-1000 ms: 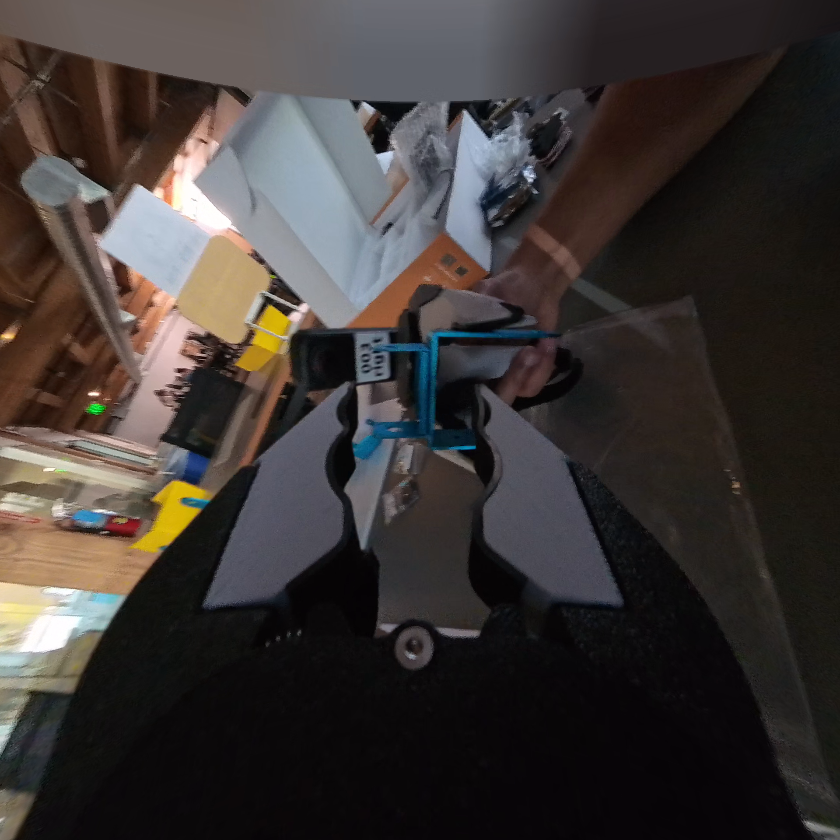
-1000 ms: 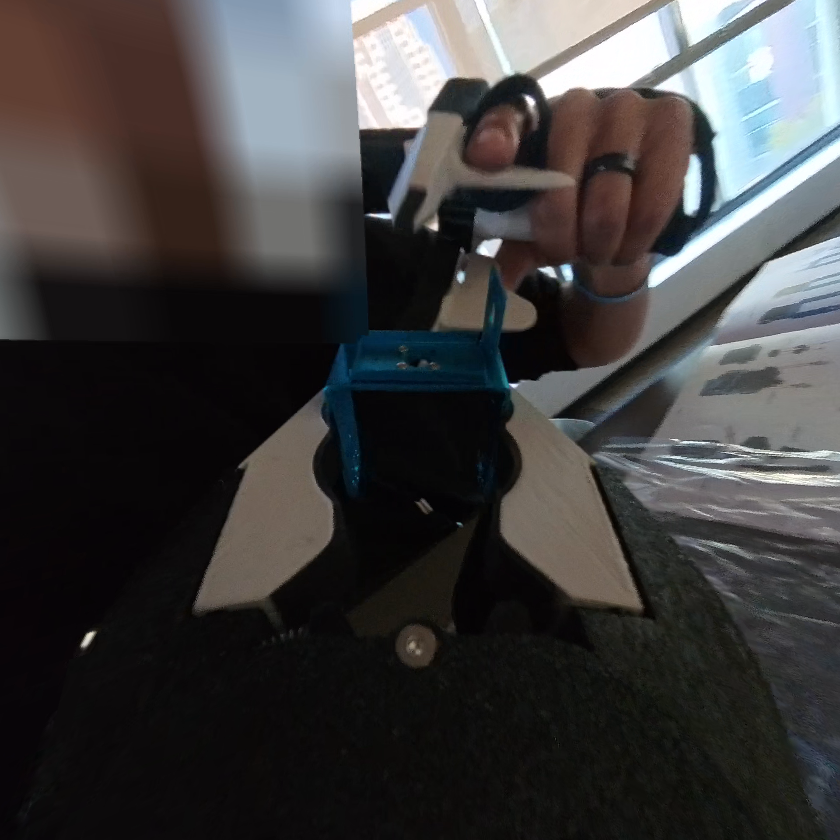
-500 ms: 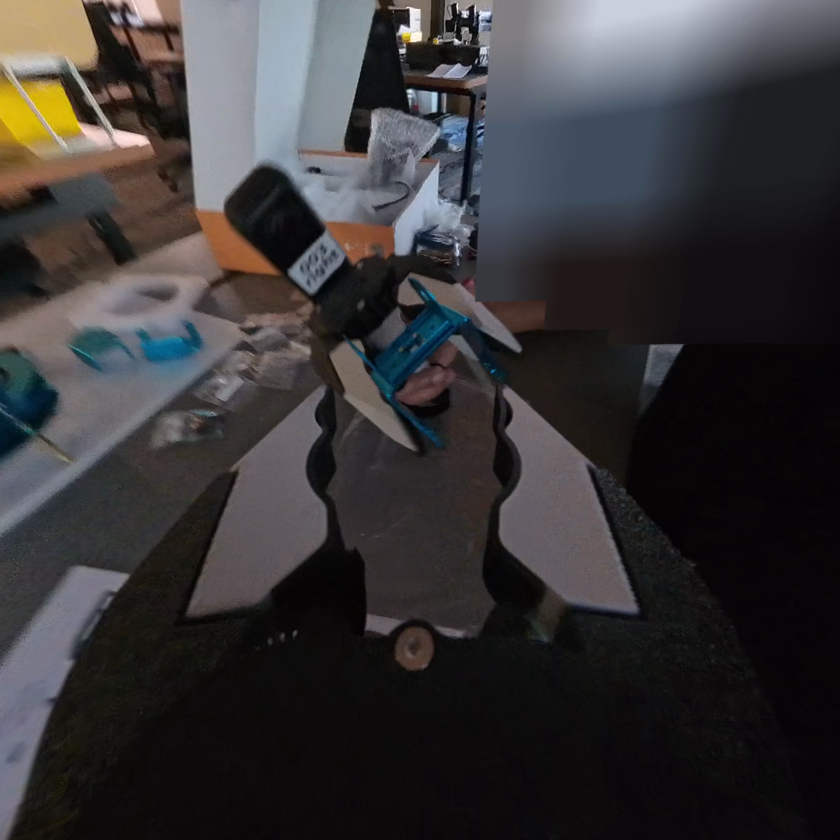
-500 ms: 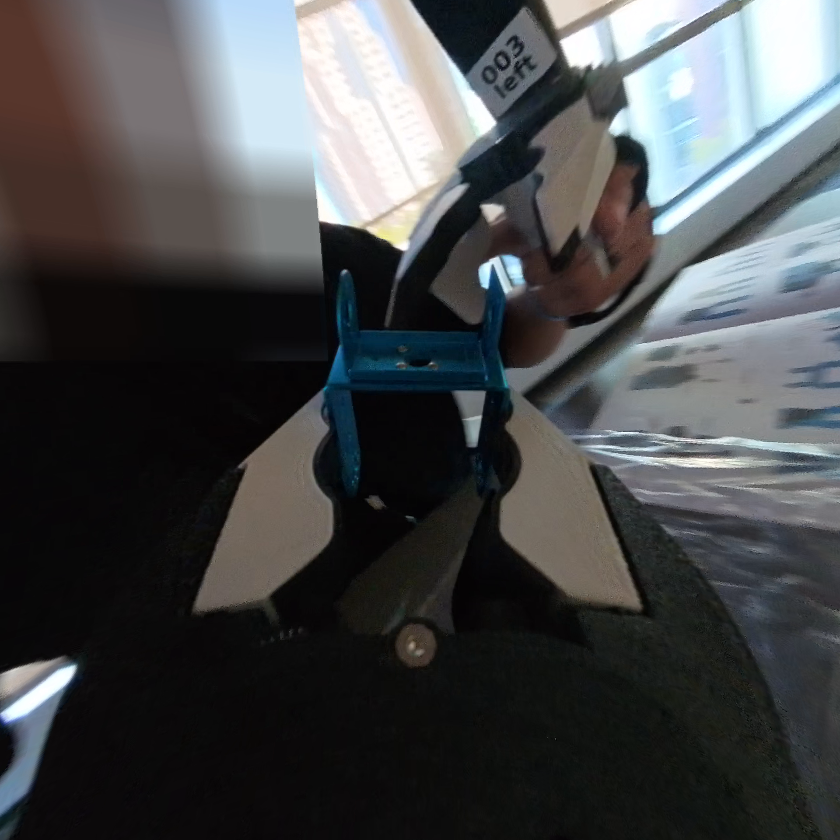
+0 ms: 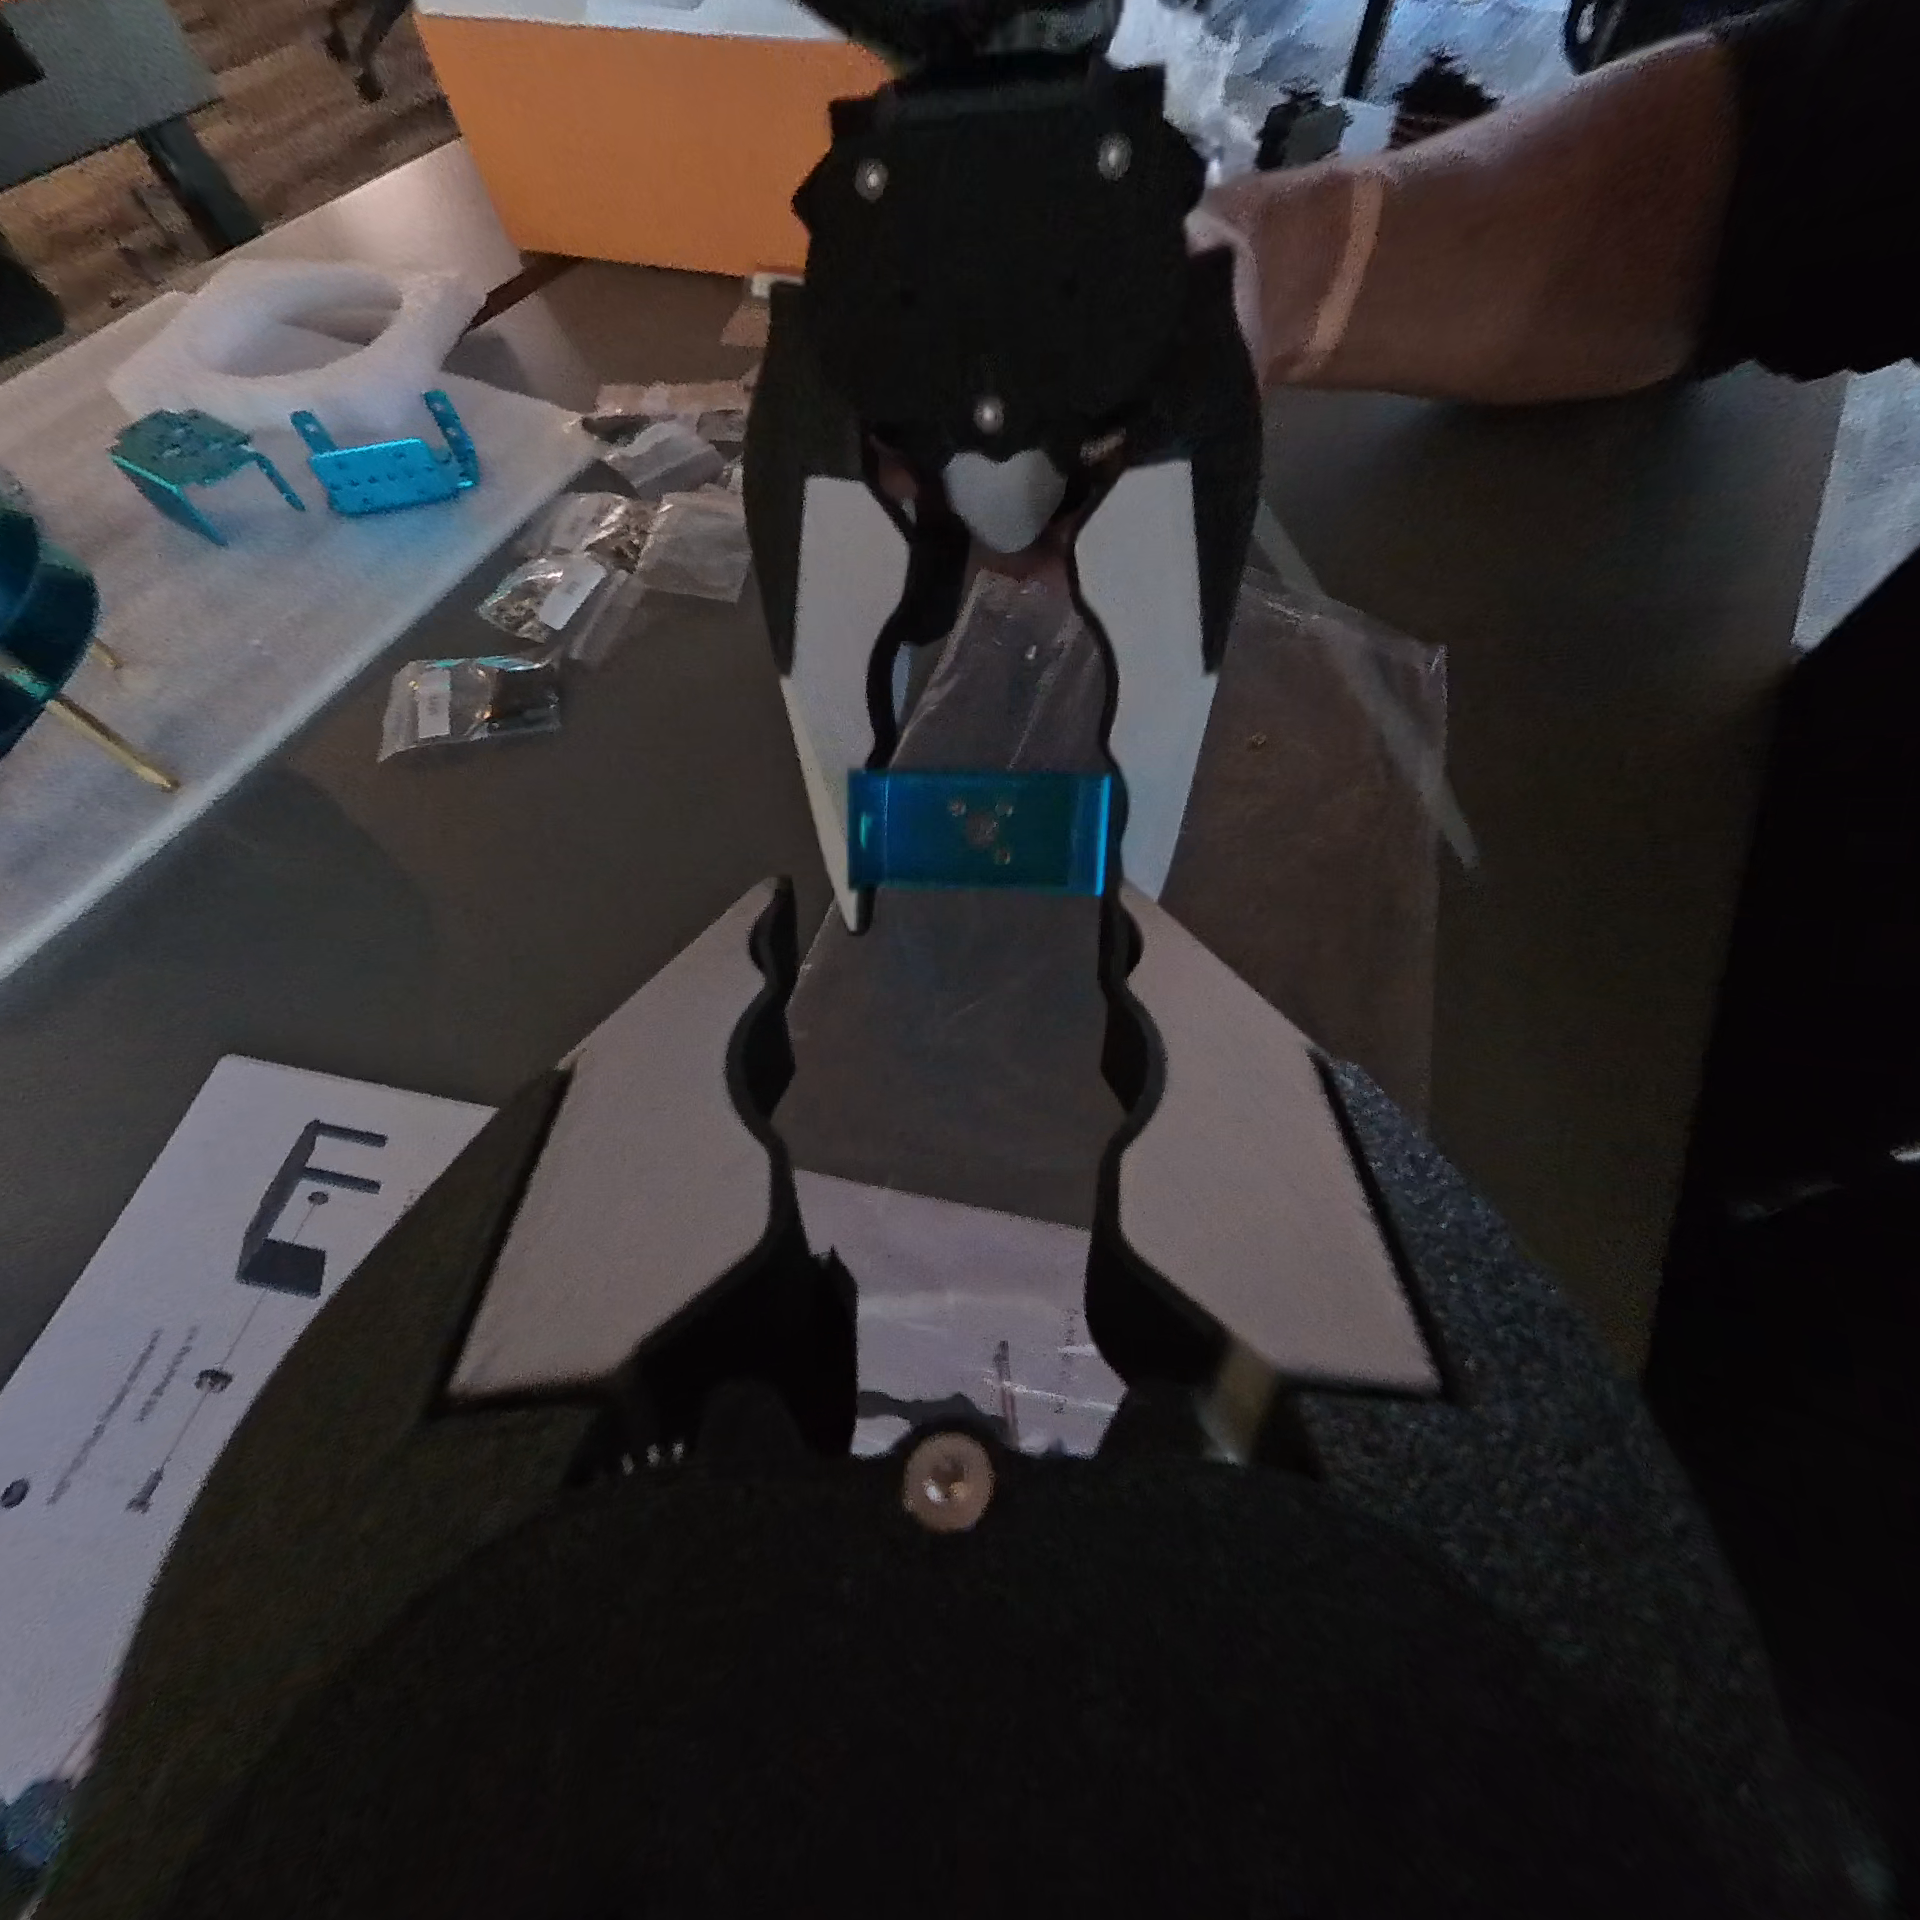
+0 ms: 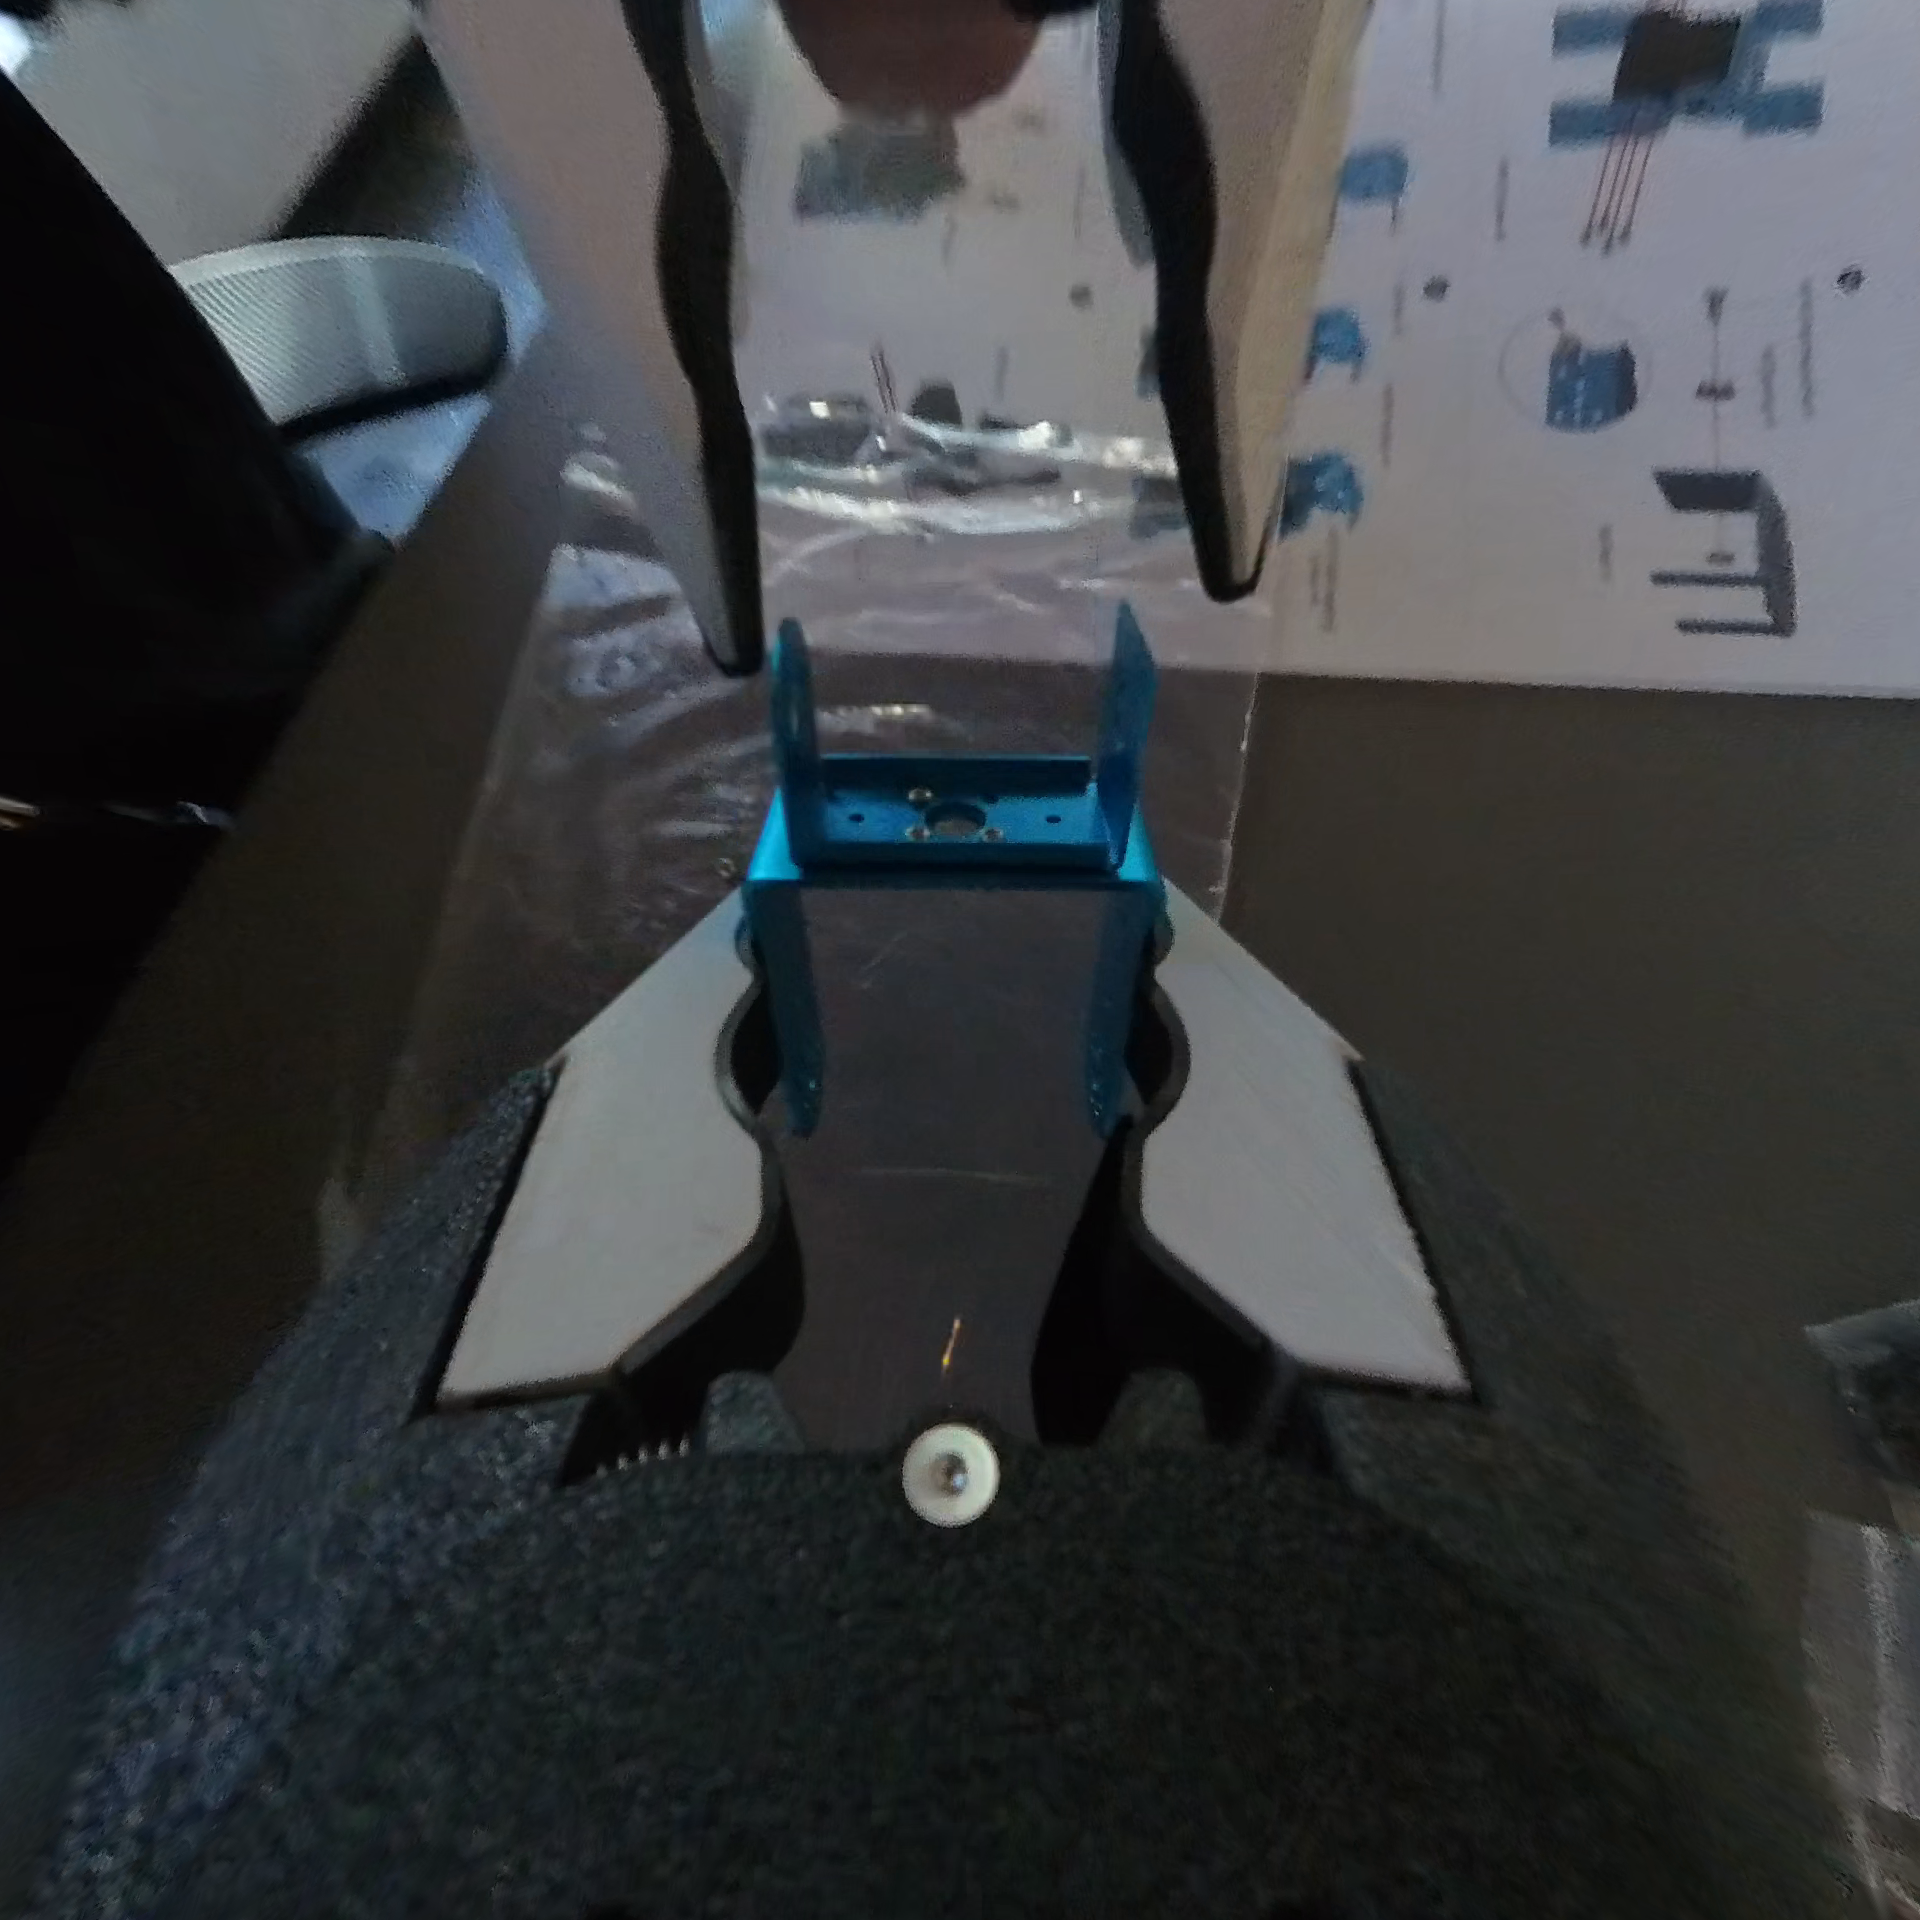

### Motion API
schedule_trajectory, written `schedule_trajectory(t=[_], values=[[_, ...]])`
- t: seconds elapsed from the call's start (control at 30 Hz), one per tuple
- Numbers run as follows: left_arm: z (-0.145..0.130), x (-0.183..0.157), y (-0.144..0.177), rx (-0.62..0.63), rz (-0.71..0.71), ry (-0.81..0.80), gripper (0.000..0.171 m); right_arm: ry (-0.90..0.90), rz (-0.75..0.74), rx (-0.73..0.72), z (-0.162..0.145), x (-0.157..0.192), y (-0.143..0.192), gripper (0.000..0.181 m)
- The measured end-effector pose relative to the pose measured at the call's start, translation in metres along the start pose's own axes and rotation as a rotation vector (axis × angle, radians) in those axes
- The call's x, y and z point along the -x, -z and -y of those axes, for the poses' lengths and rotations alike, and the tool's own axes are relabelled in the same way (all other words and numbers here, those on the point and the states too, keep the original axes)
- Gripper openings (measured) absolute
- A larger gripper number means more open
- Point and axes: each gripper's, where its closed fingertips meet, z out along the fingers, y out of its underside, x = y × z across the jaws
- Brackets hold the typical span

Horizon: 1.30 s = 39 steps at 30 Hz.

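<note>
Right gripper [image 6: 951, 935] clamps a blue metal bracket [image 6: 951, 821] by its two side flanges, above the dark table [image 6: 1558, 935]. Left gripper [image 5: 951, 935] faces it, jaws spread and empty, tips near the bracket's upright ears. The bracket looks light, rigid and probably slick; flat flanges offer the surest hold.

Two grippers nose to nose over the table, a bracket between them.

The right gripper [image 6: 951, 925] has its fingers clamped on the bracket assembly [image 6: 951, 831]; the left gripper [image 6: 982, 613], spread wide, faces it just ahead. A plastic sheet [image 6: 644, 748] lies beneath. On the left gripper's left lie two loose brackets [image 5: 390, 468], parts bags [image 5: 473, 701] nearer, and an instruction sheet [image 5: 187, 1299] nearest.
</note>
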Motion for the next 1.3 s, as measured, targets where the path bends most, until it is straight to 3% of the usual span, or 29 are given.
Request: schedule_trajectory(t=[0.23,0.5,0.7,0.93,1.17,1.3], values=[[-0.03,0.0,-0.008,0.092,-0.057,-0.081,0.049,0.028,-0.005,0.349,-0.023,-0.003,-0.012,0.066],[-0.052,-0.001,-0.014,0.156,-0.072,-0.083,0.046,0.08,-0.023,0.474,-0.02,-0.009,-0.016,0.067],[-0.062,-0.002,-0.015,0.171,-0.067,-0.09,0.045,0.126,-0.035,0.409,-0.019,-0.009,-0.017,0.071],[-0.069,-0.001,-0.017,0.198,-0.065,-0.091,0.045,0.101,-0.069,0.303,-0.024,-0.01,0.007,0.075],[-0.079,-0.001,-0.019,0.259,-0.049,-0.099,0.045,-0.012,-0.112,0.083,-0.02,-0.007,0.037,0.066],[-0.078,-0.002,-0.017,0.279,-0.026,-0.106,0.047,-0.13,0.017,-0.182,0.003,0.024,0.058,0.054]])
